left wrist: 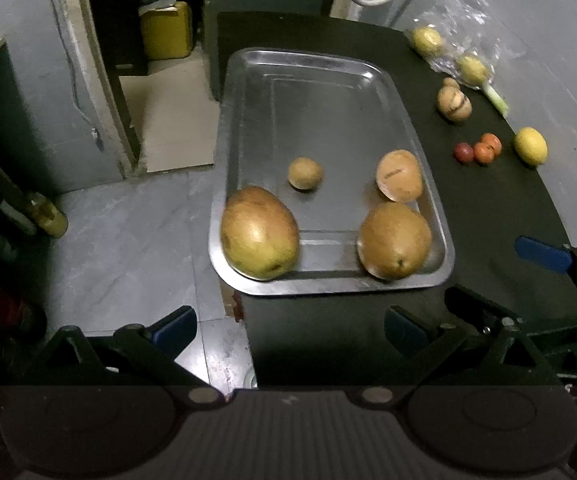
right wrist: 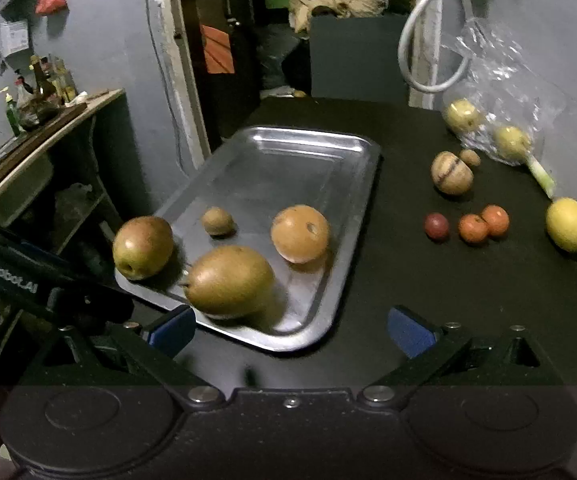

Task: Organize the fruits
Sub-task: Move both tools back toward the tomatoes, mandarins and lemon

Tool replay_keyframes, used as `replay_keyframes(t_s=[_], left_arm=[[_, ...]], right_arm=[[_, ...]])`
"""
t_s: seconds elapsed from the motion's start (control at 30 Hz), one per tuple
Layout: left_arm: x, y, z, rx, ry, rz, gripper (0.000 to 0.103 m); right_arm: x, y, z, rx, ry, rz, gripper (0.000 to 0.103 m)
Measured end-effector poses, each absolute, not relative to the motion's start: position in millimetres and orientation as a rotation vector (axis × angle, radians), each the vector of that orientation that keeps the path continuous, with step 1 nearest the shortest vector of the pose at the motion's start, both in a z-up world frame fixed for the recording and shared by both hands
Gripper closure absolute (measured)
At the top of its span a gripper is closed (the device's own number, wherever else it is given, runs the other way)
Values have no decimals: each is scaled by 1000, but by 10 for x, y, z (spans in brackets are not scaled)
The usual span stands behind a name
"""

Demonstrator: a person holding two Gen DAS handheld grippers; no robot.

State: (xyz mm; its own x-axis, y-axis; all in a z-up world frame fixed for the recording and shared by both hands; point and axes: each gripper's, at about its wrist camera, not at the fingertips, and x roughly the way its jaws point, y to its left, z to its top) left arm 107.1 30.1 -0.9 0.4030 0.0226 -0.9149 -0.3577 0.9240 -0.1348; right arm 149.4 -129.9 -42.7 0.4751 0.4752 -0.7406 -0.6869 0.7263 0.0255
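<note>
A steel tray [left wrist: 312, 92] [right wrist: 288, 160] lies on the black table and holds two large brown pears [left wrist: 259, 233] [left wrist: 394, 240], an orange-brown round fruit [left wrist: 399, 176] [right wrist: 300, 234] and a small kiwi [left wrist: 305, 173] [right wrist: 217, 221]. Loose on the table to the right are a striped brown fruit [right wrist: 451, 173], a dark red plum [right wrist: 436, 226], two small oranges [right wrist: 484, 224] and a lemon [right wrist: 568, 224]. My left gripper [left wrist: 290, 328] hangs open before the tray's near edge. My right gripper [right wrist: 290, 330] is open too, near the tray's corner, with nothing held.
A clear plastic bag [right wrist: 496, 92] with two yellow fruits [right wrist: 484, 128] lies at the table's far right, a green stalk [right wrist: 542, 178] beside it. Left of the table is grey floor [left wrist: 128, 232], and a wooden shelf [right wrist: 48, 128] with bottles. A white cable [right wrist: 420, 40] hangs behind.
</note>
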Motion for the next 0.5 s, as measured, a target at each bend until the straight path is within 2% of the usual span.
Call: replay_keyframes(t_s=[0.5], left_arm=[[1326, -230, 43, -194, 1161, 143, 1]], right_arm=[[1732, -1971, -483, -203, 829, 489, 1]])
